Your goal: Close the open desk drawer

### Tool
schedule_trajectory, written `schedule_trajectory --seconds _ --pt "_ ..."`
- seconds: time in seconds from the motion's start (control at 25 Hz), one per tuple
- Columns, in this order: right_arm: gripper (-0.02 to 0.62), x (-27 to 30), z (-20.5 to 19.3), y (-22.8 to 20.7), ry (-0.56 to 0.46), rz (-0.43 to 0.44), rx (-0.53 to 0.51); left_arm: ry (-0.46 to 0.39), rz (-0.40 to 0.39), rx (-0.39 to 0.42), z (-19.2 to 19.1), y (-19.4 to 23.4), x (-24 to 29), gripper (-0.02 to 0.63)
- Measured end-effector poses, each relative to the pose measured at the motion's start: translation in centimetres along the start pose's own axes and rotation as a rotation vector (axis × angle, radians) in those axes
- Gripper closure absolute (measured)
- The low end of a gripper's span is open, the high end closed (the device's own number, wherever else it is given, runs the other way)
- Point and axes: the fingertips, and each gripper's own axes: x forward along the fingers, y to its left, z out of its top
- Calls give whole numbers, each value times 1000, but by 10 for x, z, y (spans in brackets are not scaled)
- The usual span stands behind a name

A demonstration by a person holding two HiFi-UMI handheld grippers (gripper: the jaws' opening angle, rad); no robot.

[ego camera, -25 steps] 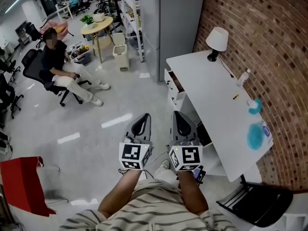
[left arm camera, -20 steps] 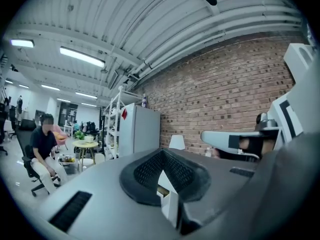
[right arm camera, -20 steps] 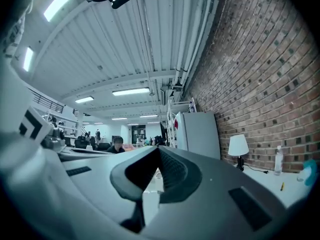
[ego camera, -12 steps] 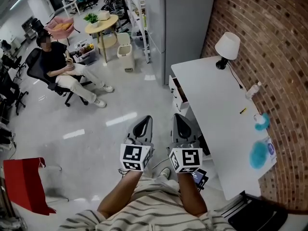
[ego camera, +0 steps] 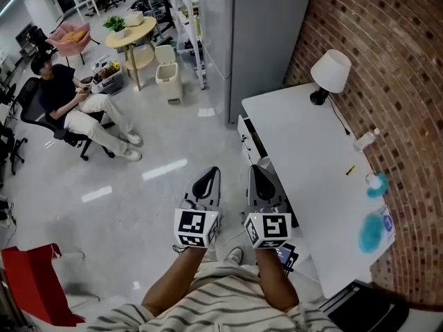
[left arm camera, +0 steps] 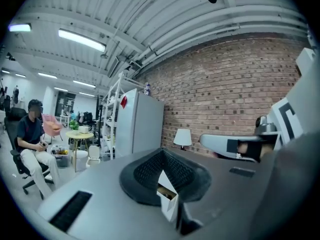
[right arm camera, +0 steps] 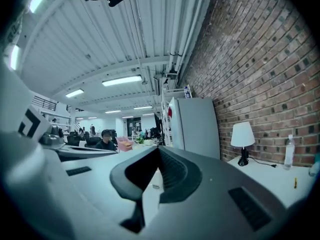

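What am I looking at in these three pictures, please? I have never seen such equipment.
There is no robot here: a person holds a hand tool with a two-jaw claw in each hand. The head view comes from a camera on the person's head, looking down at the left claw and the right claw; the cubes with square markers are part of them. The other two views come from a camera riding on each claw, looking along its jaws. Both claws are shut and hold nothing. To the right stands a white desk against a brick wall, its drawer pulled open. On the desk are a lamp, a clear bottle and some blue items. Another person sits on a chair farther off.
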Motion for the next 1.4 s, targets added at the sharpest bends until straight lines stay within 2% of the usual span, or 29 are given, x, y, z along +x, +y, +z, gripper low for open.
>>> schedule_trajectory --seconds 0.44,0.6,0.8,1.04,1.4 --pt "594 140 -29 -41 65 -128 20 67 -147 -31 -2 75 140 600" --pt "594 181 -32 -56 73 -193 28 95 -218 -40 -2 94 181 600" --pt "594 218 -38 -69 69 -259 25 111 -265 -35 -7 115 222 600" --pt "594 246 -60 -79 57 -265 23 138 -311 -83 -30 117 255 600" --pt "594 266 -91 -113 31 -262 24 158 -334 -146 -71 111 292 600"
